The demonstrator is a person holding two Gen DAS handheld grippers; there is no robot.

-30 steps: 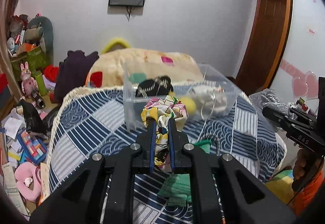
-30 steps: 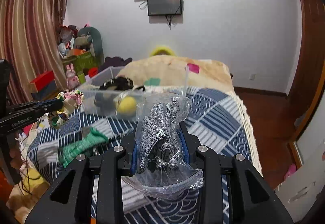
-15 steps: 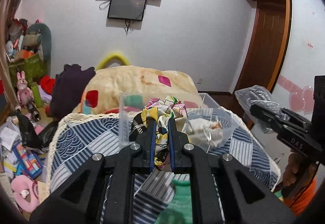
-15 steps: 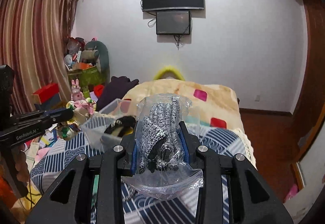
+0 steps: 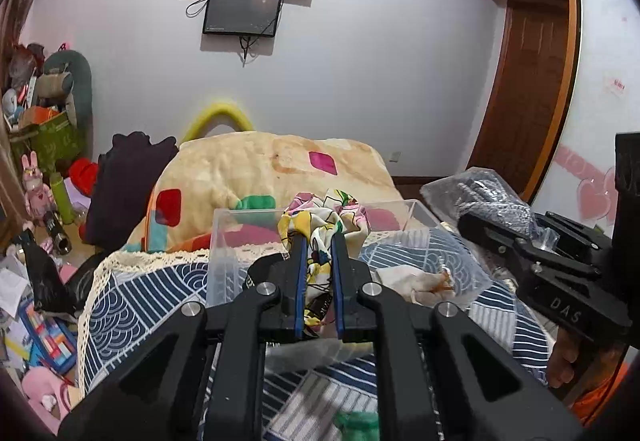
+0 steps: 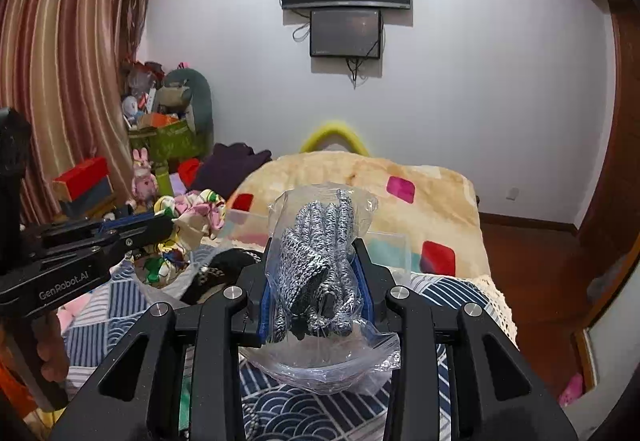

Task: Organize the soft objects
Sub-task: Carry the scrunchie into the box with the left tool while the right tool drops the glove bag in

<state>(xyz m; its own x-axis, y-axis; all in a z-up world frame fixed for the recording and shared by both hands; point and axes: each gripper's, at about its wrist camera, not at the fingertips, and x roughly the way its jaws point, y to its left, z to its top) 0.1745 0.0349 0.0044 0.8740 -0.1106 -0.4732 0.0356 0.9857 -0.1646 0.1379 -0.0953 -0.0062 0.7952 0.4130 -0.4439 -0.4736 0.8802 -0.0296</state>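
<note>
Both claws have travelled forward over the bed (image 5: 132,305) in the last second, and the clear plastic bin (image 5: 224,241), a moment ago well ahead, now sits directly beneath their tips, so a drop of both soft items looks close. The left claw (image 5: 318,241) is clamped tight on a colourful patterned cloth (image 5: 320,217), which bunches above the fingertips and hangs down between them, over the bin's near wall. The right claw (image 6: 316,261) is closed partway around a clear bag of grey knitted gloves (image 6: 320,241), the bag bulging out front and below. A dark knitted item (image 6: 224,269) already lies in the bin; a green cloth (image 5: 356,421) remains on the bedspread nearer the cameras.
</note>
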